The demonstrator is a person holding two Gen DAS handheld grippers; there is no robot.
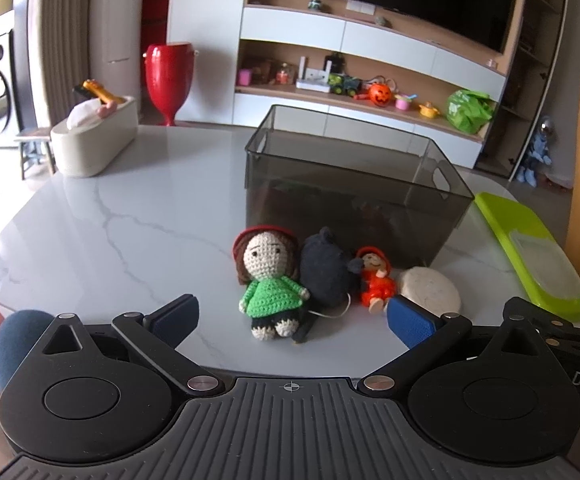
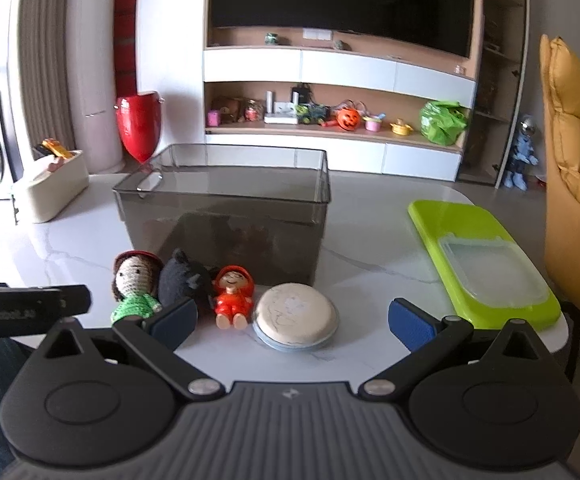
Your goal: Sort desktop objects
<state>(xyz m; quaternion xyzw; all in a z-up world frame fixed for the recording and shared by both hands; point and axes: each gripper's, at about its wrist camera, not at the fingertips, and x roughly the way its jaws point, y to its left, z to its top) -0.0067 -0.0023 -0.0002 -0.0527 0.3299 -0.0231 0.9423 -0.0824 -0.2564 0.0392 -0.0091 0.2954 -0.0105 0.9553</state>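
A crochet doll (image 1: 268, 280) in a green top, a dark plush toy (image 1: 326, 276), a small red figure (image 1: 376, 280) and a round white disc (image 1: 430, 289) lie in a row on the marble table in front of a smoky transparent bin (image 1: 354, 184). My left gripper (image 1: 292, 320) is open and empty, just short of the doll. In the right wrist view the doll (image 2: 134, 286), plush (image 2: 184, 280), figure (image 2: 234, 294), disc (image 2: 296, 316) and bin (image 2: 226, 208) show again. My right gripper (image 2: 290, 324) is open and empty, with the disc between its fingers' line.
A green lidded box (image 2: 486, 264) lies at the table's right edge, near a yellow sofa (image 2: 574, 168). A beige tissue box (image 1: 94, 140) stands at the back left. The left gripper's body (image 2: 30, 308) shows at the left of the right wrist view.
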